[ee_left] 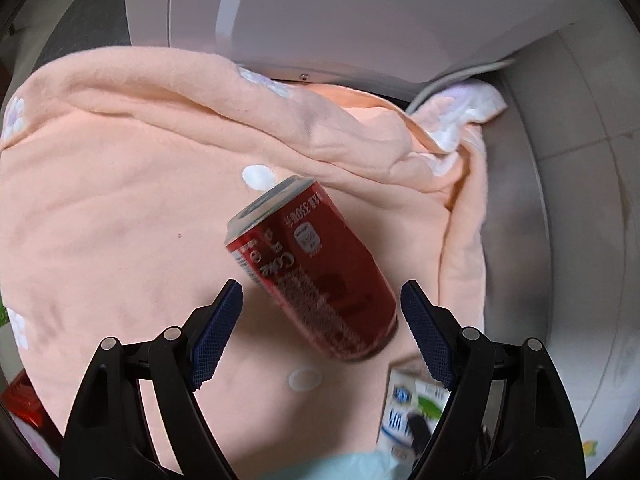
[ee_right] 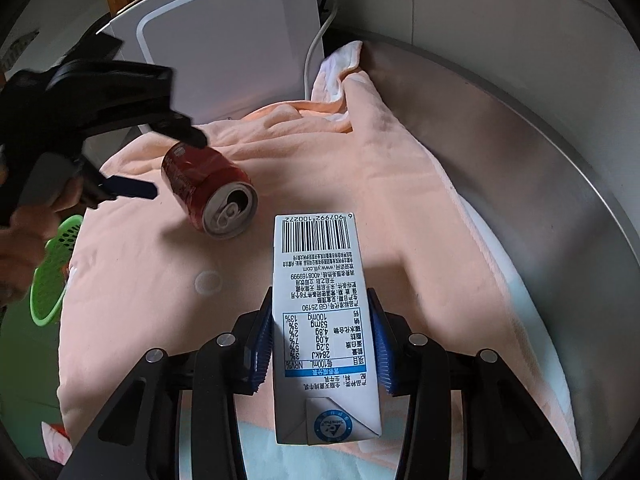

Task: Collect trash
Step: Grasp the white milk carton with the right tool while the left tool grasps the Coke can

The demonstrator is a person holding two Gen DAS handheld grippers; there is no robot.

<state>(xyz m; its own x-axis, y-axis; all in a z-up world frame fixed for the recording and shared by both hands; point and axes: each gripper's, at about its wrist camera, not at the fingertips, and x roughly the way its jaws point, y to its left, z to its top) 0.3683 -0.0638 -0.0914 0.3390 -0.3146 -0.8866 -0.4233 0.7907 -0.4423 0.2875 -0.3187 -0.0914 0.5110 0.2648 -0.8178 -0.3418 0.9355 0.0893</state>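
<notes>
A red cola can [ee_left: 316,268] lies on its side on a peach blanket [ee_left: 120,208]. My left gripper [ee_left: 320,312] is open, its blue-padded jaws either side of the can's lower end, not touching it. In the right wrist view the can [ee_right: 208,196] shows its opened top, with the left gripper [ee_right: 168,164] around its far end. My right gripper [ee_right: 320,344] is shut on a white and blue milk carton [ee_right: 320,320], held over the blanket [ee_right: 380,208]. The carton also shows in the left wrist view [ee_left: 412,412].
A white appliance [ee_right: 224,52] with a grey cable [ee_right: 316,48] stands behind the blanket. A grey curved surface [ee_right: 520,152] borders it on the right. A green plastic basket [ee_right: 52,276] sits at the left edge. A pale blue cloth [ee_right: 256,452] lies near me.
</notes>
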